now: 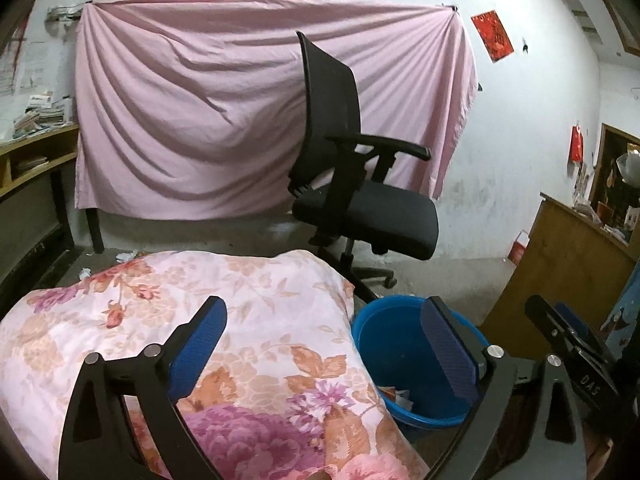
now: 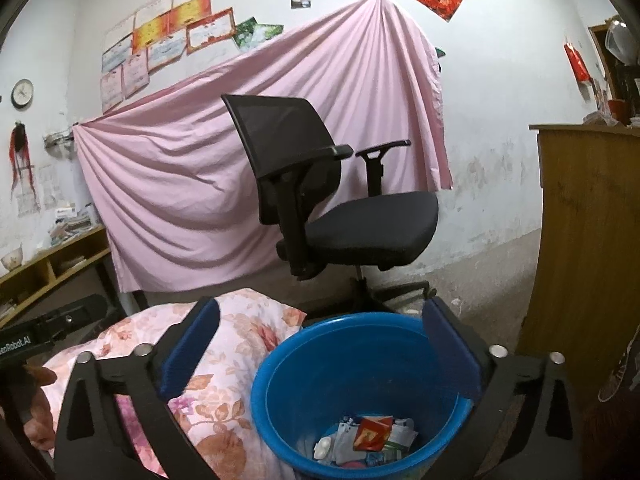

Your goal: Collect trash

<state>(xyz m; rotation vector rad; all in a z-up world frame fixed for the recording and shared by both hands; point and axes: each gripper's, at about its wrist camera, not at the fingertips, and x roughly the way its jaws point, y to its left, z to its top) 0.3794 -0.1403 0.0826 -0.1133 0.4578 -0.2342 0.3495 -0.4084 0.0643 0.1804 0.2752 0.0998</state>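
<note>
Both grippers hang by the blue bucket, which serves here as the landmark. Right gripper: jaws spread wide, nothing between the pads, poised directly above the bucket's mouth, one blue pad over each side of the rim. Left gripper: jaws likewise spread wide and empty, held just left of the bucket, above a floral quilt; its right finger overlaps the bucket's rim in the left wrist view. Inside the bucket, at the bottom, lies the trash: a red wrapper, white scraps and crumpled paper packets. The quilt, pink with orange and purple flowers, lies against the bucket's left side. Right of the bucket stands a wooden cabinet. Behind the bucket, a black office chair with mesh back and armrests stands on the concrete floor. Left of the bucket and further back, small white scraps lie on the floor near the quilt's far edge. Beyond the chair, a pink sheet hangs across the white wall.
</note>
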